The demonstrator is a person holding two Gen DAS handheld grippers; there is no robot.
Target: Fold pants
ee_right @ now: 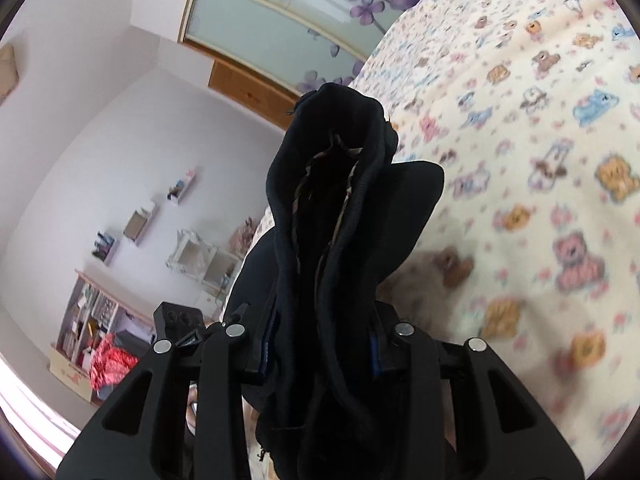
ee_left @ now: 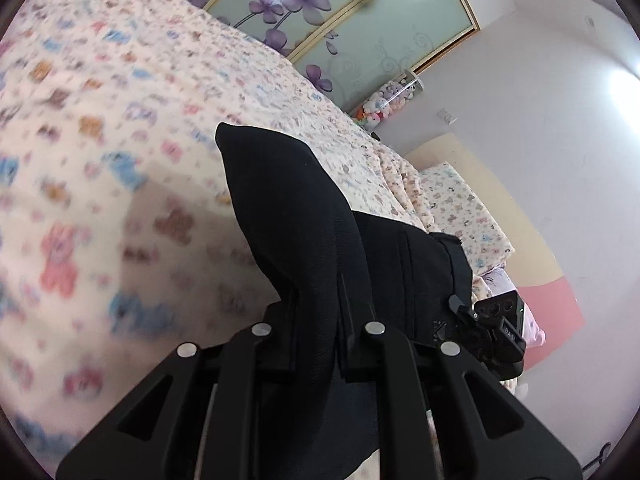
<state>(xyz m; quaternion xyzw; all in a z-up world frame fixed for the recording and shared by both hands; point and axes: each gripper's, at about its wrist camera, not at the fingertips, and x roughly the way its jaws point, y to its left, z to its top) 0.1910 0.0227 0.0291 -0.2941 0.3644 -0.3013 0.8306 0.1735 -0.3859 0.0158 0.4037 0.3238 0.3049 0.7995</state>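
Both grippers are clamped on the black pants (ee_left: 320,216): the left gripper (ee_left: 318,320) pinches a thin fold, the right gripper (ee_right: 320,320) a thicker bunch at the waistband. The cloth stands up past each pair of fingers, above the teddy-print bedspread (ee_left: 100,160), its long axis apparently running between the two hands, neither nearer. Only the left view shows the other gripper; only the right shows the open waistband (ee_right: 332,152).

Pants (ee_left: 288,216): we see them mid-frame, between our left gripper's (ee_left: 318,320) fingers.
Bedspread (ee_left: 100,140): behind, filling the frame's left.
Wardrobe doors (ee_left: 360,32): along the top.
Other gripper (ee_left: 496,328): lower right, beside the pants.
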